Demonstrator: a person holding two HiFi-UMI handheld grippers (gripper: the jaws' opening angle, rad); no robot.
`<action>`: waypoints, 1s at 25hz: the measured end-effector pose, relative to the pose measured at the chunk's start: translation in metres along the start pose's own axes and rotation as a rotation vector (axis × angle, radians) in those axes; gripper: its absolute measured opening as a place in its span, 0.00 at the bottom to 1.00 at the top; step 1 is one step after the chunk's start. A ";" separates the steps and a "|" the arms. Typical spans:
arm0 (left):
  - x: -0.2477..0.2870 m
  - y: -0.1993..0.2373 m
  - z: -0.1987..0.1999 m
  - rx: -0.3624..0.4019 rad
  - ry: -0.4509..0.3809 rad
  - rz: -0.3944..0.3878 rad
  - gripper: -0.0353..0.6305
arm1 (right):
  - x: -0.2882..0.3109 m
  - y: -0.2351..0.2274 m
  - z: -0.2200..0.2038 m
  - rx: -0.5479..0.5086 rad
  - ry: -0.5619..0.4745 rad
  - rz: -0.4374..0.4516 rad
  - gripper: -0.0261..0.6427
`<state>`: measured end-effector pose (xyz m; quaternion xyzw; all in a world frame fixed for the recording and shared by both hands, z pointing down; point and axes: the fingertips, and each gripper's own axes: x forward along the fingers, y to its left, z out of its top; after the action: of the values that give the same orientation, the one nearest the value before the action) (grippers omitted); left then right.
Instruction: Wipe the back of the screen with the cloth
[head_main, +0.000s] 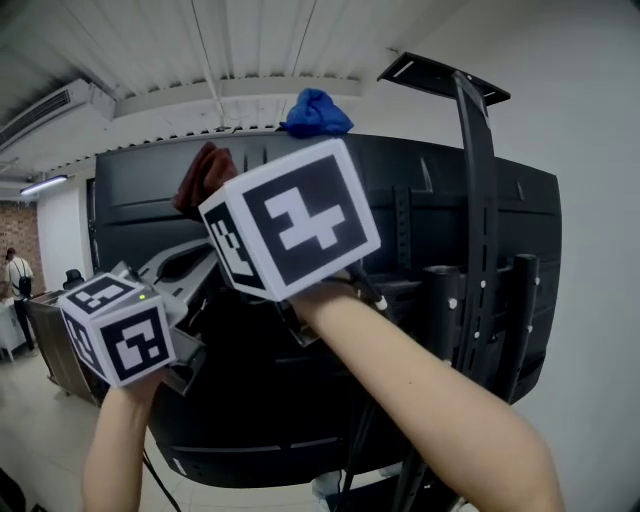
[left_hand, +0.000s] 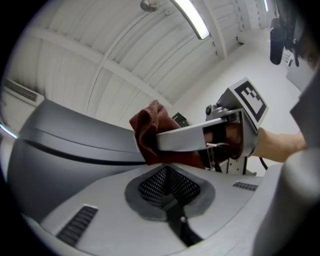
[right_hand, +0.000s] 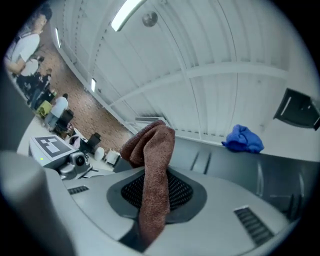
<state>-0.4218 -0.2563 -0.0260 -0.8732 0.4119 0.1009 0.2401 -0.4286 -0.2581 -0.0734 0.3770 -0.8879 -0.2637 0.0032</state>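
Note:
The black back of the screen (head_main: 300, 420) fills the head view, raised on a stand. A brown-red cloth (head_main: 204, 176) hangs near its upper left, and my right gripper (head_main: 215, 205) is shut on it behind its big marker cube. In the right gripper view the cloth (right_hand: 152, 165) is pinched between the jaws and bunches above them, with the screen's back (right_hand: 225, 160) beyond. My left gripper (head_main: 185, 265) is lower left, close to the screen; its jaws (left_hand: 169, 172) are shut on nothing and it faces the right gripper (left_hand: 155, 142) and the cloth (left_hand: 149, 131).
A blue cloth (head_main: 315, 113) lies on the screen's top edge (right_hand: 243, 139). The black stand pole and mount bracket (head_main: 480, 230) run down the screen's right side. A person (head_main: 15, 275) and desks are far off at the left.

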 end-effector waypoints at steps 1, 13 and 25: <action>-0.014 0.007 0.001 0.012 -0.008 0.027 0.06 | 0.007 0.017 0.004 0.020 -0.030 0.039 0.13; -0.152 0.105 -0.083 0.013 0.184 0.297 0.06 | 0.103 0.174 -0.054 0.279 -0.107 0.220 0.13; -0.189 0.123 -0.146 -0.042 0.301 0.343 0.06 | 0.135 0.212 -0.108 0.382 -0.062 0.183 0.13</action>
<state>-0.6404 -0.2703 0.1293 -0.8003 0.5835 0.0173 0.1369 -0.6449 -0.2761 0.0934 0.2804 -0.9519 -0.1008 -0.0714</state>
